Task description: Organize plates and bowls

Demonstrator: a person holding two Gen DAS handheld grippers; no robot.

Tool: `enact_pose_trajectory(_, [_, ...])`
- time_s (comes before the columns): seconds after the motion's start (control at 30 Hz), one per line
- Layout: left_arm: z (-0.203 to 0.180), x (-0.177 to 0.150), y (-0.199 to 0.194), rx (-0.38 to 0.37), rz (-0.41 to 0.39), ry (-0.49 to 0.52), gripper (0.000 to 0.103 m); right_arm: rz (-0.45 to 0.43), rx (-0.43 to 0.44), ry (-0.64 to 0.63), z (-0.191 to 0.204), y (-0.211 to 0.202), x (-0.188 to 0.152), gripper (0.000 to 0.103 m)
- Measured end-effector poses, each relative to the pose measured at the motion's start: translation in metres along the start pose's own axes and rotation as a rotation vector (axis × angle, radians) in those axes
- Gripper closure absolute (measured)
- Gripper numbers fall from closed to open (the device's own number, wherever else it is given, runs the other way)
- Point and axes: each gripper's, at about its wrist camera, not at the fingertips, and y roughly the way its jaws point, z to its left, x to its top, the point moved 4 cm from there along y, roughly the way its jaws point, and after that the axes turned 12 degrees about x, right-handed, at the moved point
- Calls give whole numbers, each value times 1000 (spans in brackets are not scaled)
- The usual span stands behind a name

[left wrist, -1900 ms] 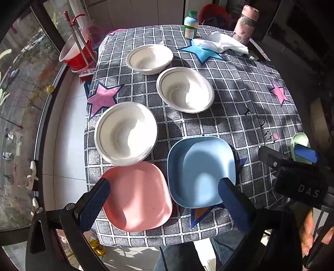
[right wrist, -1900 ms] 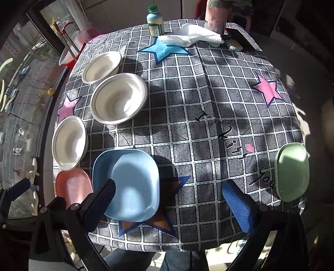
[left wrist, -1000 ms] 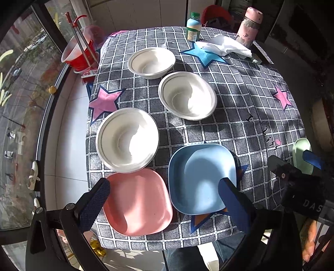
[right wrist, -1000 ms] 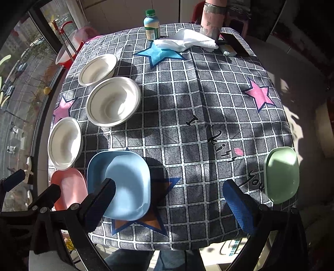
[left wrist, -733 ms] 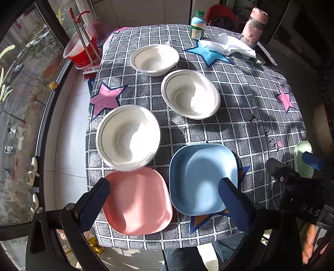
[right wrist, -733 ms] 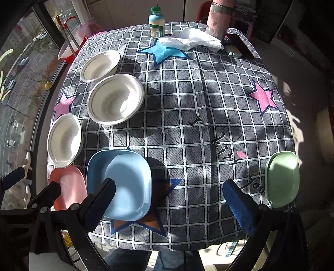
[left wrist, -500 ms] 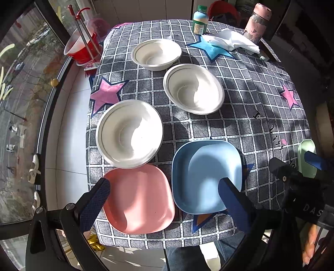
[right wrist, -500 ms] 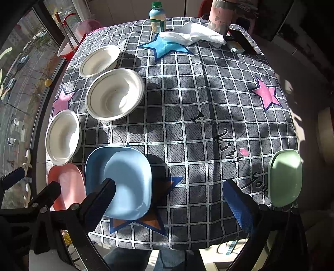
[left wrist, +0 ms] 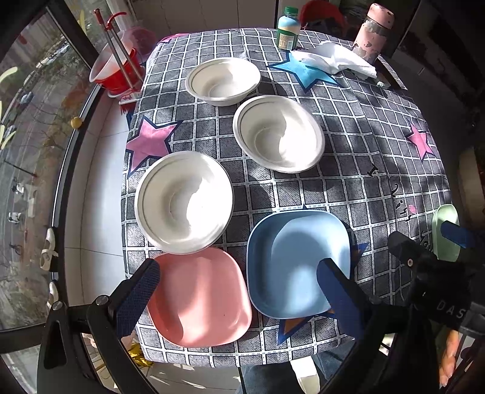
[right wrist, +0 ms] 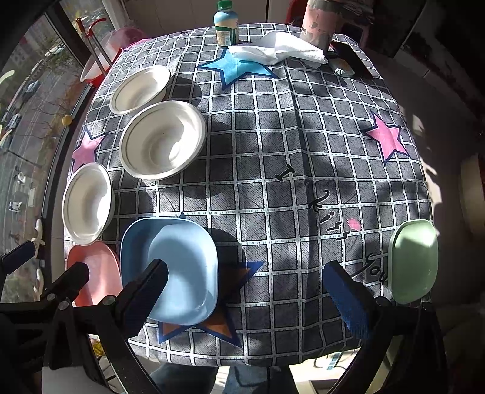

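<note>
while both tools hang over the near edge of the table, the left gripper (left wrist: pixel 238 291) has its fingers spread wide and holds nothing, one blue pad over the pink plate (left wrist: pixel 200 298) and the other over the blue plate (left wrist: pixel 295 257). the right gripper (right wrist: pixel 248 291) is likewise spread and empty, its left pad above the blue plate (right wrist: pixel 178 266) and its right pad just beside the green plate (right wrist: pixel 413 260), which sits alone at the right edge of the checked tablecloth (right wrist: pixel 272 145). the pink and blue plates lie side by side at the near edge, close but apart (a strip of cloth shows between them). just beyond the pink plate is the nearest white bowl (left wrist: pixel 183 201), its rim at or over the plate's far edge; whether they touch cannot be told. farther in stands the middle white bowl (left wrist: pixel 279 133), and past it the far white bowl (left wrist: pixel 222 80), the three running in a diagonal line up the left side. at the far edge are a green-capped bottle (left wrist: pixel 288 28), a crumpled white cloth (left wrist: pixel 336 60) and a pink flask (left wrist: pixel 374 30). off the table's far left corner stands a red bucket (left wrist: pixel 116 71).
</note>
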Motion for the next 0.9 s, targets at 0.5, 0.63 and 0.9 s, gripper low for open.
enact_pose_trajectory(0.5, [-2,-9,40,50,75,12,0,80,-28,-17,0,34,-3,0])
enact_pose_trajectory(0.63, [-7,-14,56,74,108,24,0,120,-49,-27,-4,52,-8,0])
enact_pose_trajectory(0.9, [-17,-18,77,116,141,62,0,225,-87,-39,-12,102,-18,0])
